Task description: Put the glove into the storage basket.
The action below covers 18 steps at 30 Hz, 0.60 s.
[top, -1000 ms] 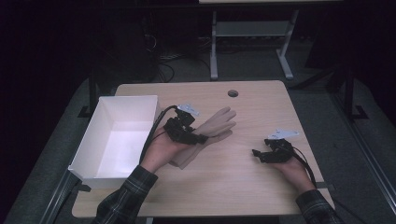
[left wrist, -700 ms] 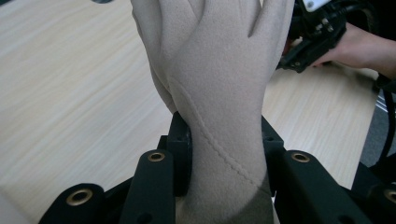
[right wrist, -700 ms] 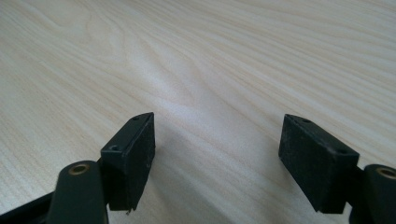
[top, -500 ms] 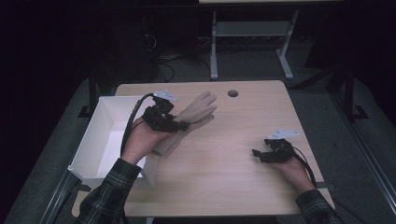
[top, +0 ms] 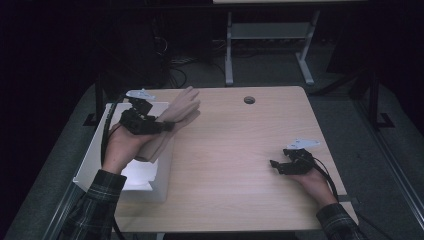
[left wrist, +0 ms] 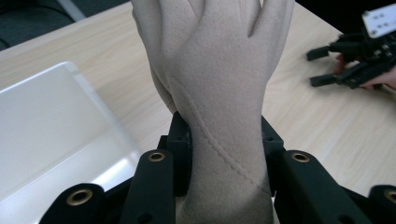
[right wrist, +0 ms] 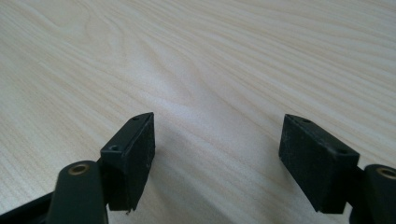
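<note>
at the far left of the wooden table (top: pixel 240 150) stands the white bin (top: pixel 92 160), open at the top, its near corner lit. my left gripper (top: pixel 167 125) is over the bin's right-hand wall, and its jaws are clamped on the wrist part of a beige glove (top: pixel 182 107). in the left gripper view the glove (left wrist: pixel 219 79) stands straight up between my two black jaws, pressed on both sides, its fingers running off the top of the picture, the bin (left wrist: pixel 56 135) low to its left. seen from above, the glove's fingers point away from me over the table, and its cuff hangs down by the bin's wall, off the tabletop. well to the right, my right gripper (top: pixel 276 166) rests low on the table, jaws spread wide with only bare wood between them, as the right gripper view (right wrist: pixel 217 154) shows plainly.
</note>
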Each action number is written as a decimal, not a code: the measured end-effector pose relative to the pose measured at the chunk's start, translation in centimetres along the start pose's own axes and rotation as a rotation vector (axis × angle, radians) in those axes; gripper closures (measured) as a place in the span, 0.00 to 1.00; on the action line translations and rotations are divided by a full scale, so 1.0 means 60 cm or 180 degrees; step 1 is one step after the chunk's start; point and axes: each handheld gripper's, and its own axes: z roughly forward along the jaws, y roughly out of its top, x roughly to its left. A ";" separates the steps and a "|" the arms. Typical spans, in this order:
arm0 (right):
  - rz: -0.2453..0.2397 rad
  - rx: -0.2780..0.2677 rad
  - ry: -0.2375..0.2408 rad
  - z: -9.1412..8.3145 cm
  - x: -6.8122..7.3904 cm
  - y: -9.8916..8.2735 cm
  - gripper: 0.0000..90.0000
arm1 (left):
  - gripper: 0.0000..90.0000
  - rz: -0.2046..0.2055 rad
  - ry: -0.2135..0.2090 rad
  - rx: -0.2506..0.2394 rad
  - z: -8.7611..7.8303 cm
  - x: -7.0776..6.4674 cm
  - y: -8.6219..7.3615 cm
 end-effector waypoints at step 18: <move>0.0007 0.0003 -0.0009 0.000 0.001 0.000 0.30 | 0.74 -0.0435 0.0383 -0.0084 -0.052 0.085 -0.076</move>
